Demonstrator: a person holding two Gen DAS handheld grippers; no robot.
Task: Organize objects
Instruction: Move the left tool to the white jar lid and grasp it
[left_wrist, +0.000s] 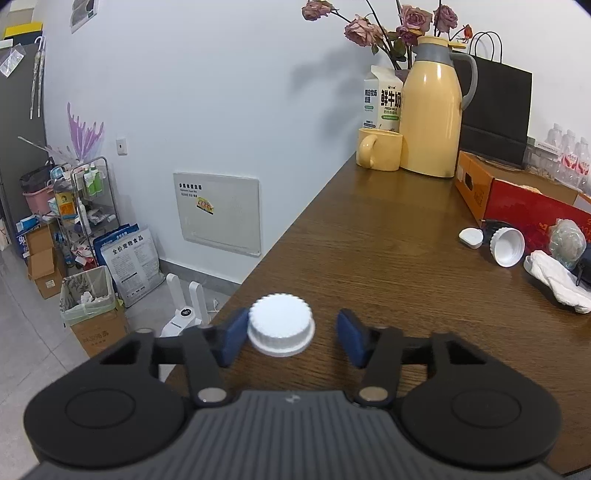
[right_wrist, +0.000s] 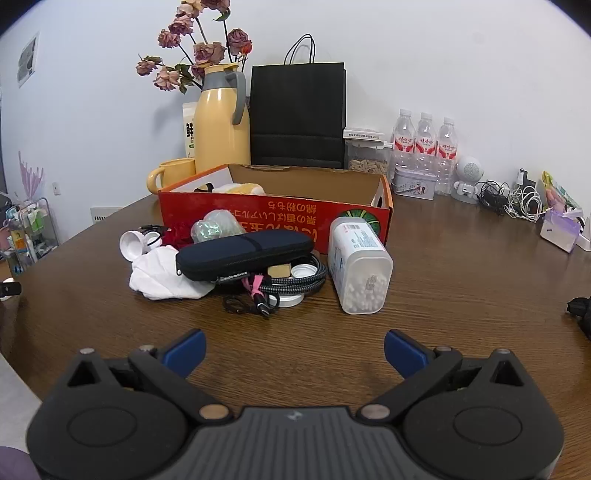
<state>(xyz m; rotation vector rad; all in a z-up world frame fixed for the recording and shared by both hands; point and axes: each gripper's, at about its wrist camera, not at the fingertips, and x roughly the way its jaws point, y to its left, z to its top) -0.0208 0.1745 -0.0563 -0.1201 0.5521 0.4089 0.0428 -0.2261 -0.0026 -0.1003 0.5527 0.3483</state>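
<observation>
Left gripper (left_wrist: 291, 334) sits low over the wooden table (left_wrist: 369, 240) with a white ribbed screw cap (left_wrist: 281, 325) between its blue pads. The left pad touches the cap's side, but there's a clear gap on the right pad's side, so it isn't clamped; the cap stands flat on the table near the edge. No earlier shot to compare, so that's all I can say about the jaws.

From the cap, at about 2 o'clock there's another white cap (left_wrist: 508, 246) lying on its side, with a small white lid (left_wrist: 471, 237) just beside it and a crumpled white cloth (left_wrist: 557, 280) nearby. Around 1 o'clock, far back by the wall: a yellow mug (left_wrist: 378, 154), a milk carton (left_wrist: 382, 99) and a yellow thermos jug (left_wrist: 432, 110).

Right gripper (right_wrist: 294, 352) is wide open with nothing between the pads, hovering over bare table. At its 12 o'clock is the clutter pile: a black zip case (right_wrist: 243, 254), braided cable (right_wrist: 295, 284) and a clear jar of cotton swabs (right_wrist: 360, 266) tipped on its side at 1 o'clock. Behind them is the red cardboard box (right_wrist: 275, 218), open on top.
</observation>
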